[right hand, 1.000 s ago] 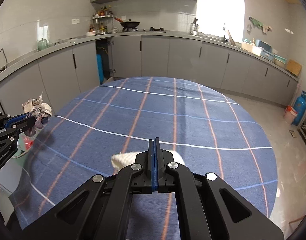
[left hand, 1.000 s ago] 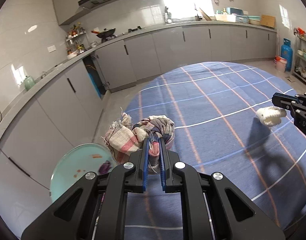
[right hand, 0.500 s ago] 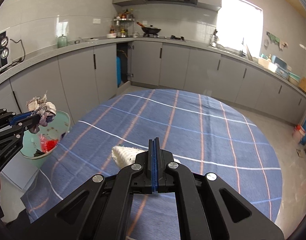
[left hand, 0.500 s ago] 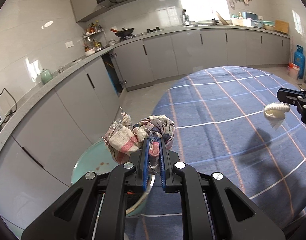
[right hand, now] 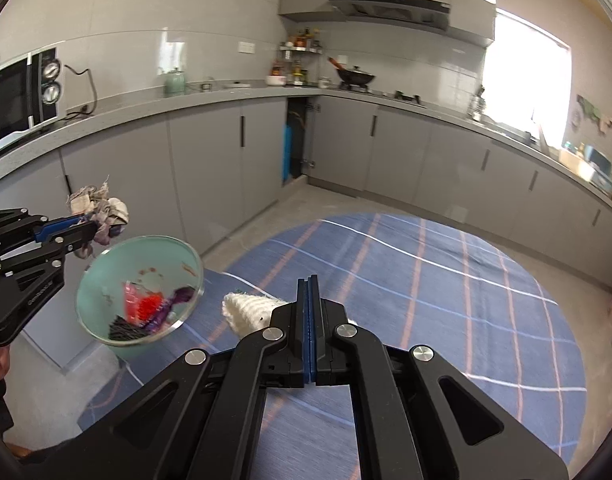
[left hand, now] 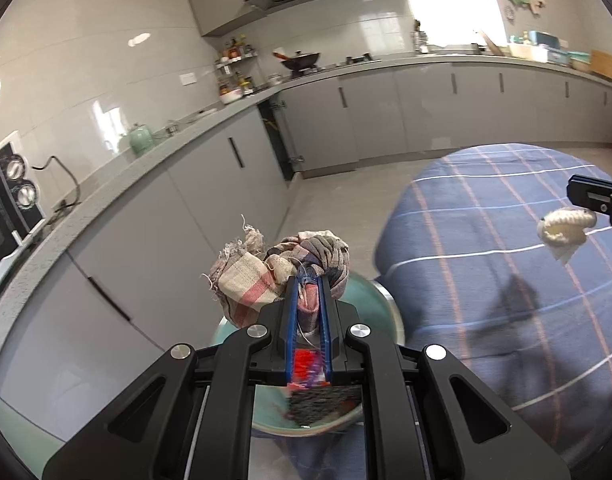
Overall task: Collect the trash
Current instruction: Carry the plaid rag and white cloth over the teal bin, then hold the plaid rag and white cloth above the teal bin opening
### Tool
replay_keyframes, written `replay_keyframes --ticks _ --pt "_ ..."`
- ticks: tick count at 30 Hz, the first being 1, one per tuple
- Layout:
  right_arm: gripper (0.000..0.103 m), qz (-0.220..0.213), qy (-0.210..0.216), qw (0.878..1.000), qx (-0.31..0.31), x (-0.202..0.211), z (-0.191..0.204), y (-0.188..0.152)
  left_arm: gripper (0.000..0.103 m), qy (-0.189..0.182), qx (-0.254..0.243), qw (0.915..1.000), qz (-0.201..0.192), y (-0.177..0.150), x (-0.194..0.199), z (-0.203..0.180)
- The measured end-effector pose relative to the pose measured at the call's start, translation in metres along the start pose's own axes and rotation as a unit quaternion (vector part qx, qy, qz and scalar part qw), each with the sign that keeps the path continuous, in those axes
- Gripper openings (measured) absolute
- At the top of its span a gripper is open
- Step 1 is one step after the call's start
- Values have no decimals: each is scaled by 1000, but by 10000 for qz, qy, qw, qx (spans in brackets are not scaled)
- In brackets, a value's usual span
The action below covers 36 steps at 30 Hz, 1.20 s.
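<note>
My left gripper is shut on a crumpled checked cloth and holds it in the air over the far rim of a teal bin. The bin stands beside the round table and holds red, purple and dark scraps. My right gripper is shut on a white knitted wad and holds it above the table's left edge, near the bin. The wad also shows at the right of the left wrist view, and the cloth at the left of the right wrist view.
The round table has a blue cloth with white and orange lines. Grey kitchen cabinets run along the walls behind the bin. A microwave stands on the counter at left. A strip of grey floor lies between table and cabinets.
Both grippers have moved left toward the bin with their loads. The checked cloth is now over the bin instead of the table edge. The white wad has come close to the bin.
</note>
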State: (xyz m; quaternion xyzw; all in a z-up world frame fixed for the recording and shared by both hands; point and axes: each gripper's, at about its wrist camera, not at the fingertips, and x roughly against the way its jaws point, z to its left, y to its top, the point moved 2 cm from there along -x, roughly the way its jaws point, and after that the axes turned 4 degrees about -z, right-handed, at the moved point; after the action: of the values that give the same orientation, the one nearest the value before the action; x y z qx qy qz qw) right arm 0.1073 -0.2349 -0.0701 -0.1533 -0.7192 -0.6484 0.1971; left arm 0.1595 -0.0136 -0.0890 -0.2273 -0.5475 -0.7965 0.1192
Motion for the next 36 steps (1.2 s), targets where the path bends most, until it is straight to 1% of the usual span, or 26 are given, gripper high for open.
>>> replay_keyframes --ticks 3,7,12,16,27,36 --pt "1 -26 161 9998 75 -7 14 8 10 193 36 9998 51 -2 -4 13" --pt "1 -63 352 9992 180 -12 33 16 10 351 124 9993 100 -4 -8 28" --pt "1 -94 562 9980 276 -20 53 25 10 477 181 9986 150 -7 -14 41" --pt "1 -88 676 9972 318 -23 62 30 10 562 209 9980 176 -9 -18 49" --pt "1 -93 913 9946 483 -34 85 42 10 757 393 9961 210 -12 -23 71" --pt "1 -126 1137 9917 595 -42 102 52 10 765 518 9955 197 -11 -26 81"
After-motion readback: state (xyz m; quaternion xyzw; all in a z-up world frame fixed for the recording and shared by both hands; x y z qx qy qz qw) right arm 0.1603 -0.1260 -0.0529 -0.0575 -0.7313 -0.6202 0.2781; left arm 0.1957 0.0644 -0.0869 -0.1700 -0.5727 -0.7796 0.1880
